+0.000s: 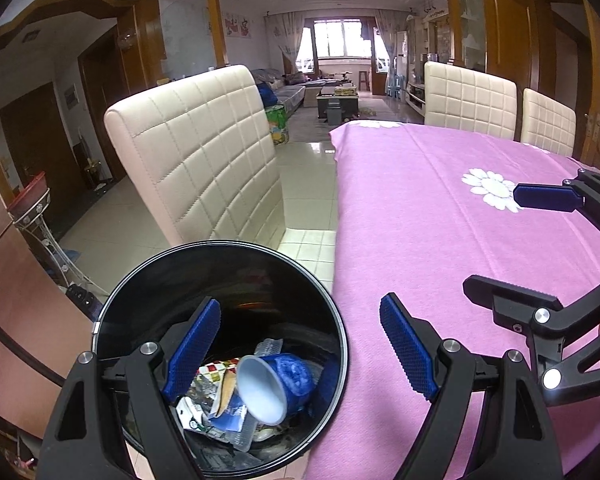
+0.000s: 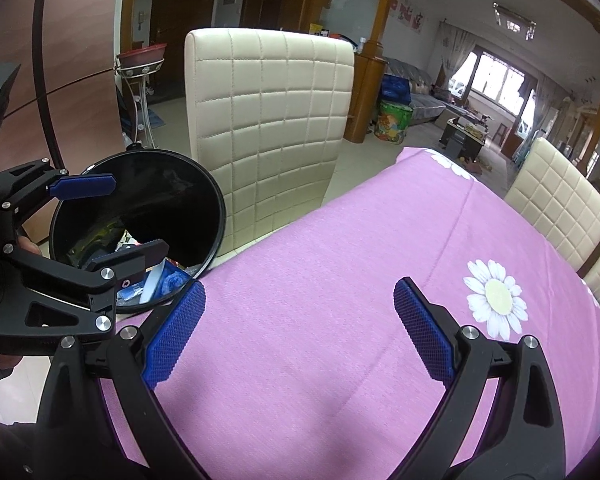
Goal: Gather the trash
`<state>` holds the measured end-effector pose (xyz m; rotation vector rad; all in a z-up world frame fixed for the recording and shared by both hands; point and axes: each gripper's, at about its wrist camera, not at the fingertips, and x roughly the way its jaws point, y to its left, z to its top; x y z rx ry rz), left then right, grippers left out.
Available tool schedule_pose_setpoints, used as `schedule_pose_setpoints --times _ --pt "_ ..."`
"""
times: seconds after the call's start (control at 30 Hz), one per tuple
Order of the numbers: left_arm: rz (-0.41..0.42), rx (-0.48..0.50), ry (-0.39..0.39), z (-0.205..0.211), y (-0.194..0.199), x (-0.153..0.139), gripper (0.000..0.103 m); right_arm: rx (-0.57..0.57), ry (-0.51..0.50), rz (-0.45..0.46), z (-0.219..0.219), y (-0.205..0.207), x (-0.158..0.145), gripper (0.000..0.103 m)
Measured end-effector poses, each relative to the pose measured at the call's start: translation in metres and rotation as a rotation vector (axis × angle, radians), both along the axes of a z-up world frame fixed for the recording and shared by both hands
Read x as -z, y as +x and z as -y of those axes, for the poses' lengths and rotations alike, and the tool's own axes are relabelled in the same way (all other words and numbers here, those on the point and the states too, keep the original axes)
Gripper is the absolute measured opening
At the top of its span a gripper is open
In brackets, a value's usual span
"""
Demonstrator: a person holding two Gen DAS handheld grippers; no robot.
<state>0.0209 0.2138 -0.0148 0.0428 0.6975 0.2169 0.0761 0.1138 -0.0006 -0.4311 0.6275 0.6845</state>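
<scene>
A round black trash bin [image 1: 112, 312] stands on the floor beside the table's left edge. Inside it lie a blue paper cup [image 1: 274, 384] on its side, wrappers [image 1: 208, 380] and clear plastic. My left gripper [image 1: 300, 344] hangs open over the bin's right rim, nothing between its blue pads. In the right wrist view the same bin [image 2: 216, 216] sits at the left, with the left gripper [image 2: 124, 220] over it. My right gripper [image 2: 300, 332] is open above the pink tablecloth [image 2: 320, 264], holding nothing; it also shows at the right edge of the left wrist view [image 1: 496, 244].
A cream quilted chair [image 1: 204, 152] stands just behind the bin, close to the table edge. More cream chairs [image 1: 468, 98] line the table's far side. The pink cloth [image 1: 440, 220] carries white daisy prints [image 1: 490, 188]. A wire stand with a red basin [image 1: 32, 200] stands by the wall.
</scene>
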Motion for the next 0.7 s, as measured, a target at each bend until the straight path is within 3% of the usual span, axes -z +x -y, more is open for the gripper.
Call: schedule_pose_setpoints --times 0.27,0.7 --pt "0.004 0.049 -0.023 0.032 0.014 0.001 0.080 0.096 0.027 -0.009 0.041 0.008 0.002 0.094" --pt "0.017 0.122 -0.071 0.106 0.033 0.002 0.080 0.355 0.094 -0.030 0.139 0.000 0.011 0.094"
